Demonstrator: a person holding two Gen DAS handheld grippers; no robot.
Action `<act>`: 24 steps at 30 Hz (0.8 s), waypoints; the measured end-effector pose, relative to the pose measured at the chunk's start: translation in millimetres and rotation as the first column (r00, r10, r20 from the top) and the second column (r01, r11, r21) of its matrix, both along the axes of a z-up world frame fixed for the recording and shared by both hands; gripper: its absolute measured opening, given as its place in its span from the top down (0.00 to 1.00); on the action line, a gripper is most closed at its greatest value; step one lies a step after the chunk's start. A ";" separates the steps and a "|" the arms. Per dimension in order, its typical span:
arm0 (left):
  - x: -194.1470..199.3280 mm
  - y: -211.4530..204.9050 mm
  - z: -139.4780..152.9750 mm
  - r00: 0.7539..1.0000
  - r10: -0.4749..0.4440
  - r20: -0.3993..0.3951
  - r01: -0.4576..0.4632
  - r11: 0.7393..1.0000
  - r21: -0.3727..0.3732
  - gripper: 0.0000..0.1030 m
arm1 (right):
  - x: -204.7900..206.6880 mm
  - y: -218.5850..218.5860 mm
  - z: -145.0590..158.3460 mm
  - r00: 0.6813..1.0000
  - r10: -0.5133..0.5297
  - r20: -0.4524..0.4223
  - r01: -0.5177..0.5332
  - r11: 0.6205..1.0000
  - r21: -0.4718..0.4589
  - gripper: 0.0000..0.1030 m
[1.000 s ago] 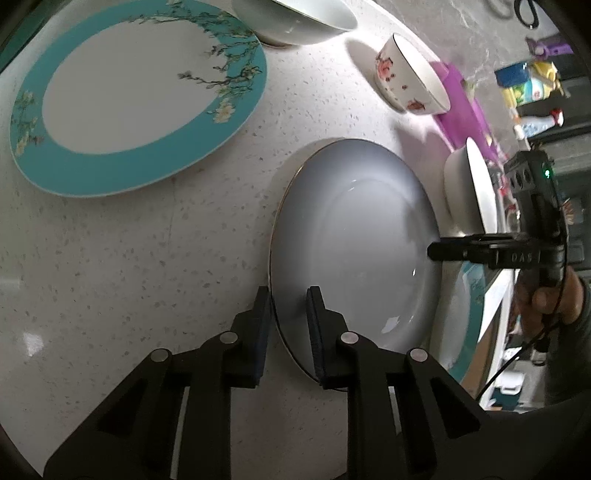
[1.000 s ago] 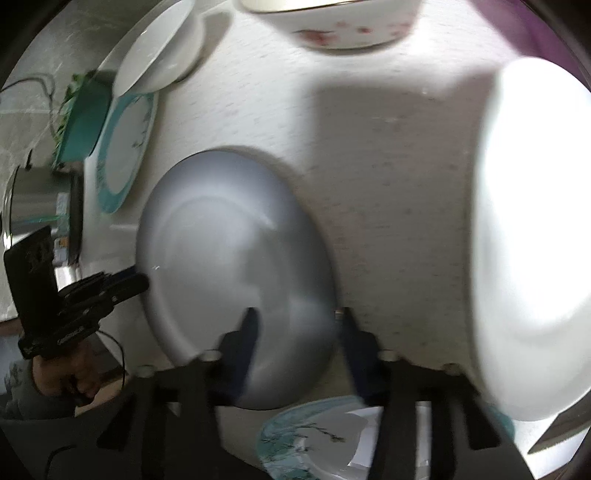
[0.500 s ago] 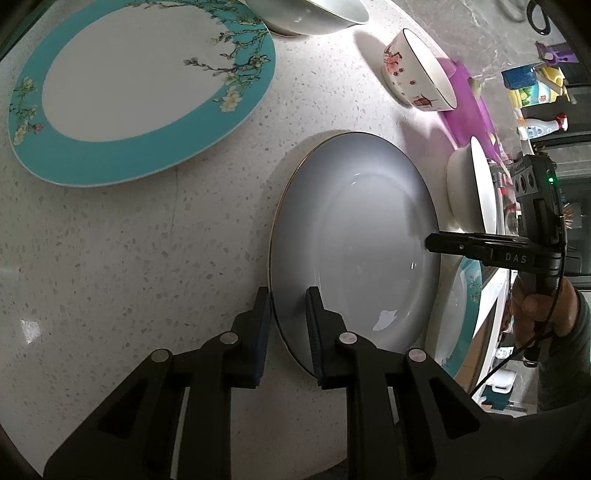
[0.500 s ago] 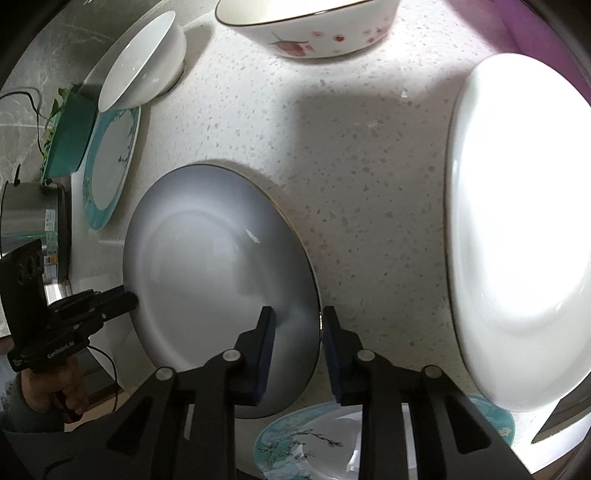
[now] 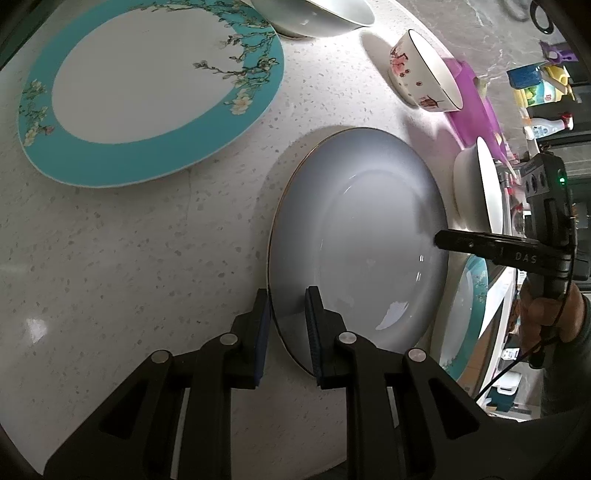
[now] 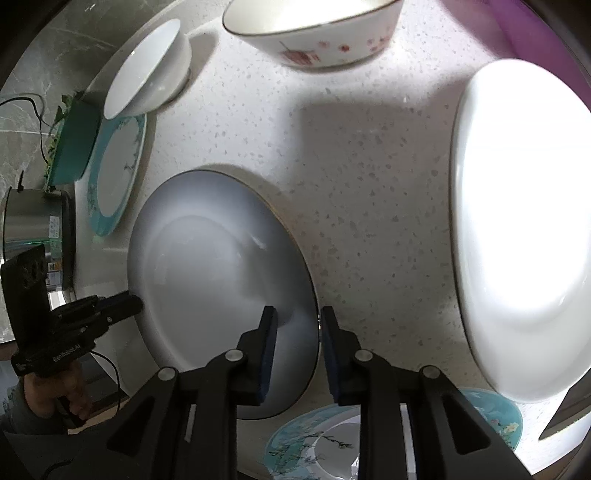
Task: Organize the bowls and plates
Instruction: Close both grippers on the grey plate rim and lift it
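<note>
A grey-blue plate with a thin gold rim [image 5: 362,243] lies on the speckled white counter [image 5: 129,240]; it also shows in the right wrist view [image 6: 218,291]. My left gripper [image 5: 287,306] straddles its near rim, one pad above and one below, jaws narrowly apart. My right gripper [image 6: 297,325] straddles the opposite rim the same way, and shows in the left wrist view [image 5: 443,238]. A large teal-rimmed floral plate [image 5: 147,85] lies at the far left.
A white bowl [image 5: 314,14], a red-flowered bowl [image 5: 424,74] and a purple mat [image 5: 476,107] stand beyond. A large white bowl [image 6: 517,229] sits to the right. A smaller teal floral plate [image 6: 369,443] lies at the counter's edge. A metal pot [image 6: 33,225] stands left.
My right gripper has closed in from wide open onto the grey plate's rim. The grey plate has lifted slightly and shifted; my left gripper keeps its place on the rim.
</note>
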State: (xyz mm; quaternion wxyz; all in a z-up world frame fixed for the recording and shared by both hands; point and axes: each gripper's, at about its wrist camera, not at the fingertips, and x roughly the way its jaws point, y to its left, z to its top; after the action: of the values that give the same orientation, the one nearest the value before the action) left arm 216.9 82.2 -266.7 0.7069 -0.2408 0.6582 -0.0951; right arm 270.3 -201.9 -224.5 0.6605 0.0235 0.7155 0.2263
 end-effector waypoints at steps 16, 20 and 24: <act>-19.8 15.1 32.6 0.999 0.023 0.033 -0.024 0.999 0.026 0.84 | -13.9 8.6 20.9 1.000 0.007 0.013 -0.008 1.000 0.020 0.75; -32.5 27.1 43.8 0.998 0.030 0.050 -0.032 0.999 0.037 0.84 | -26.6 20.3 29.5 1.000 0.014 0.022 -0.015 1.000 0.026 0.75; -49.4 42.5 50.3 0.997 0.040 0.060 -0.043 0.998 0.042 0.84 | -42.2 35.8 34.5 0.999 0.021 0.031 -0.022 0.999 0.036 0.75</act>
State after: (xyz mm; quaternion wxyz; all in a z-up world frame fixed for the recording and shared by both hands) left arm 167.4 124.7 -216.4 0.7331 -0.2361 0.6337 -0.0731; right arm 228.1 -166.1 -190.0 0.6684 0.0244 0.7013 0.2467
